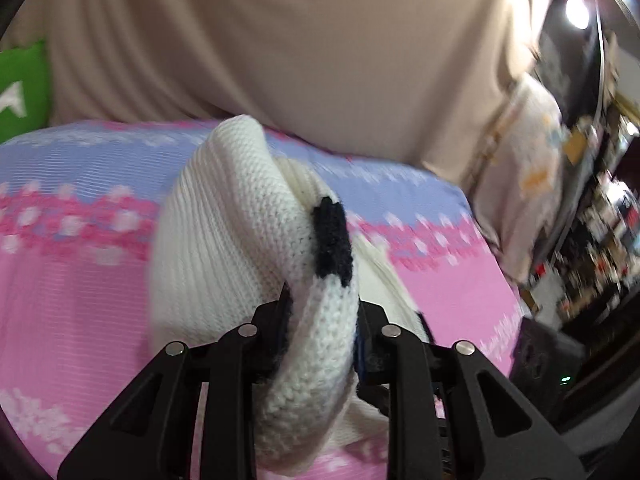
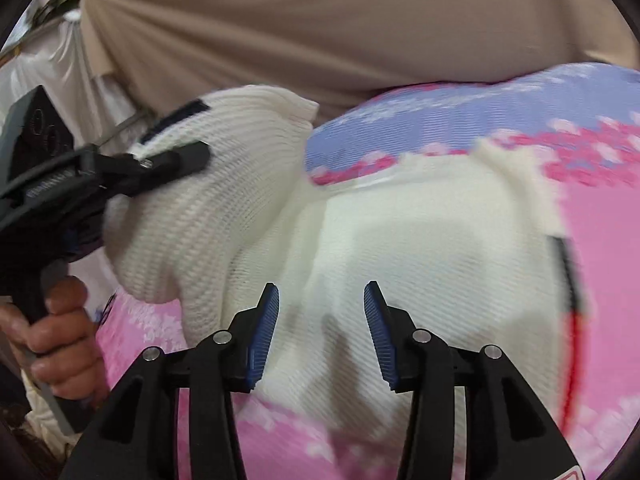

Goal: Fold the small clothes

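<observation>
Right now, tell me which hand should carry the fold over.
Left. Its tool already pinches the sweater edge, lifted off the bedspread. The right tool hangs open, holding nothing.

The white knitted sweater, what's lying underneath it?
Under the white knitted sweater lies a pink and lilac flowered bedspread, showing all around it. Whatever sits beneath the sweater's middle is covered. One raised end is pinched in the left gripper.

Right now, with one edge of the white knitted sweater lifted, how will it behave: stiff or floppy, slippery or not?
Probably floppy: the white knitted sweater sags below the left gripper. Likely not slippery, since its ribbed knit bunches between the pads. It seems light.
</observation>
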Available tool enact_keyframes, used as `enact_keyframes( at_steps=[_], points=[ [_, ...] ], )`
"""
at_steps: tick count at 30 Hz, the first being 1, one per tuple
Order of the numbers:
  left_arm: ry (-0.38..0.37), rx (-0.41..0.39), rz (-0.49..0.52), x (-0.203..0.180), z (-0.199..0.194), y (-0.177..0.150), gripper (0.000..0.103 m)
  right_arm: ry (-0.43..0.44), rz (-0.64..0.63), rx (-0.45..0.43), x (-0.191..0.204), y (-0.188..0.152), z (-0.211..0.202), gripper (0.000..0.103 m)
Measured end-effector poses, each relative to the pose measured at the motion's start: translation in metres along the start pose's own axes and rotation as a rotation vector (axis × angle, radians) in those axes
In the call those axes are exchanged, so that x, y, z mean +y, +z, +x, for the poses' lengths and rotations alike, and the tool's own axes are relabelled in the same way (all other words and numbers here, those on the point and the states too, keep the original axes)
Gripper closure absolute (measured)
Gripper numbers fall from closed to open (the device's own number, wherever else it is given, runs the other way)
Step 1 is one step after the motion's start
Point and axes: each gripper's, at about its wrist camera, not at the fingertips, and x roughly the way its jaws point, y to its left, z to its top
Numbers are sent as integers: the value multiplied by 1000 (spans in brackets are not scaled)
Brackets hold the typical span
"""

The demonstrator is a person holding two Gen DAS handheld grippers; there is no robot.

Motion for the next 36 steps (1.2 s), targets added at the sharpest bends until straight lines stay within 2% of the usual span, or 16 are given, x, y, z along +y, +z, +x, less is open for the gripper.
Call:
enact_keyframes(
  at_steps=[2,4,5,6,7,8,10,12,14,15,19,23,26,29,33,36],
  points=[
    [-5,107,52,-24,48,-18,80,-80,44,-8,-25,-7,-22,56],
    [28,215,81,-37,94,-43,79,-119,106,-20,-47,-14,-41,56],
    [47,200,105,-43,100,-50,77,-131,130,-23,-54,-17,-47,56],
    [90,155,147,-53,94,-54,76,-143,155,-30,-61,-21,-54,56],
    [100,147,166,-60,88,-54,72,-144,162,-36,-63,-23,-59,56],
    [86,147,163,-63,80,-53,65,-145,164,-41,-65,-24,-63,56],
    [22,128,152,-66,55,-51,63,-147,154,-58,-65,-25,-70,56],
    [-4,98,160,-65,29,-51,59,-129,146,-80,-64,-25,-79,56],
    [2,69,165,-59,6,-56,39,-97,135,-107,-62,-19,-84,52],
    [15,61,168,-57,-1,-61,37,-83,129,-120,-60,-17,-86,50],
    [105,74,154,-35,-21,-84,37,-18,123,-139,-50,-10,-90,45],
    [127,113,105,-15,-25,-107,30,-5,88,-117,-39,-9,-82,45],
    [157,149,81,-3,-19,-121,30,-5,70,-100,-32,-9,-76,44],
    [168,167,59,4,-11,-126,30,-2,67,-80,-27,-4,-70,40],
    [204,156,75,6,-4,-127,30,69,67,-25,-19,10,-52,36],
    [225,143,77,7,-1,-125,30,104,60,32,-14,22,-26,27]
  ],
)
